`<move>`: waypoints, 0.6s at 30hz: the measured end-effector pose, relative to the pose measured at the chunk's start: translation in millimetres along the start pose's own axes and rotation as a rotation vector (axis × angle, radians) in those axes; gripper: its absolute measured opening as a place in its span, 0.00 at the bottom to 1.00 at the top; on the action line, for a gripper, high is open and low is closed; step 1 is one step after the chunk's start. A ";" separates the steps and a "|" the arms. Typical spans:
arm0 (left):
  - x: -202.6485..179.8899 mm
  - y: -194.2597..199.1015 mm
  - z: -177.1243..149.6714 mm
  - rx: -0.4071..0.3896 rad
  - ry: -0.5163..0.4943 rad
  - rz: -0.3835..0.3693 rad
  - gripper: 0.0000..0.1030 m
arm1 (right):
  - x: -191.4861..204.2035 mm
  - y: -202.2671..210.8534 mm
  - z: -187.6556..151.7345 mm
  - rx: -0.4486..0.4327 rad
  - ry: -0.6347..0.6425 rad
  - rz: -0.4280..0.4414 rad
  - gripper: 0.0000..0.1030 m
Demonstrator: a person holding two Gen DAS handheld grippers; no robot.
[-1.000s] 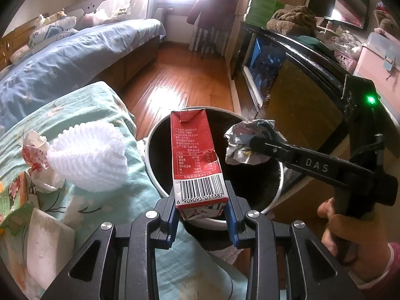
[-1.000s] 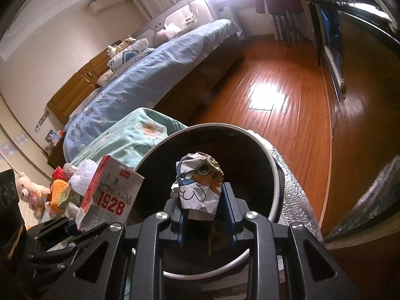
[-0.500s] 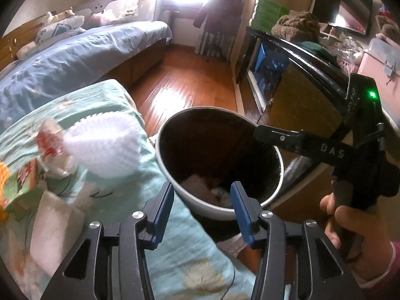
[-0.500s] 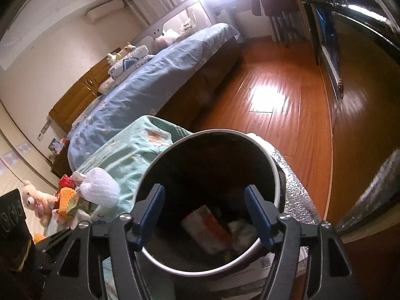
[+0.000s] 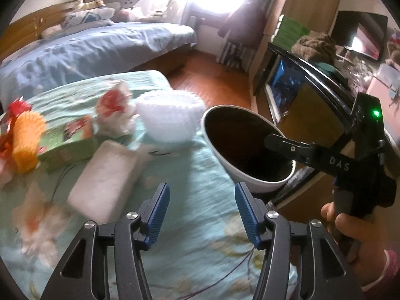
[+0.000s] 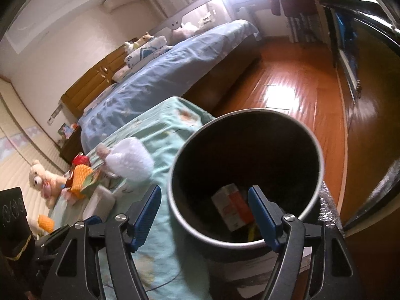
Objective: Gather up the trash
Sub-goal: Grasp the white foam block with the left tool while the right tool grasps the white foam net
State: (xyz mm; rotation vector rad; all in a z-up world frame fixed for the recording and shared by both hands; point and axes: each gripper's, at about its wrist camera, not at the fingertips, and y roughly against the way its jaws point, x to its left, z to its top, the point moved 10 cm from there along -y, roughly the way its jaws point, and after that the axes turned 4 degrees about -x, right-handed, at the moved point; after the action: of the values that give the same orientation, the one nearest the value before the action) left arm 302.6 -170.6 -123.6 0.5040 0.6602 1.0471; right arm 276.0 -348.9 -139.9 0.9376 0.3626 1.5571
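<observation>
both tools empty: left tool (image 5: 201, 210), jaws just opening, over the green sheet (image 5: 200, 225); right tool (image 6: 203, 211) gapes above the bin (image 6: 310, 200) holding a carton (image 6: 231, 206).

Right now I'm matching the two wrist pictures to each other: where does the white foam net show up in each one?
Left wrist view: the white foam net sits upper centre on the green bedspread, just left of the bin's rim.
Right wrist view: it lies left of centre, again left of the bin.
Shared landmark: the round trash bin.
</observation>
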 end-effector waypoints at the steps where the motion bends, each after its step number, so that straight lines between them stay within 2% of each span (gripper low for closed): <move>1: 4.9 5.9 -2.0 -0.006 0.012 0.007 0.52 | 2.4 0.2 -1.5 0.000 0.005 0.002 0.71; 7: 23.7 34.4 -8.3 -0.030 0.054 0.007 0.53 | 25.6 1.4 -9.3 0.005 0.037 0.026 0.71; 18: 63.1 67.7 -19.4 -0.064 0.087 0.095 0.58 | 57.5 -9.5 -19.7 0.027 0.103 0.060 0.72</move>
State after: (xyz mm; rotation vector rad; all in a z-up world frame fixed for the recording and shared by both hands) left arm 268.5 -83.7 -108.3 0.4393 0.6821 1.1816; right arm 270.8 -287.6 -138.4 0.8979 0.4327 1.6632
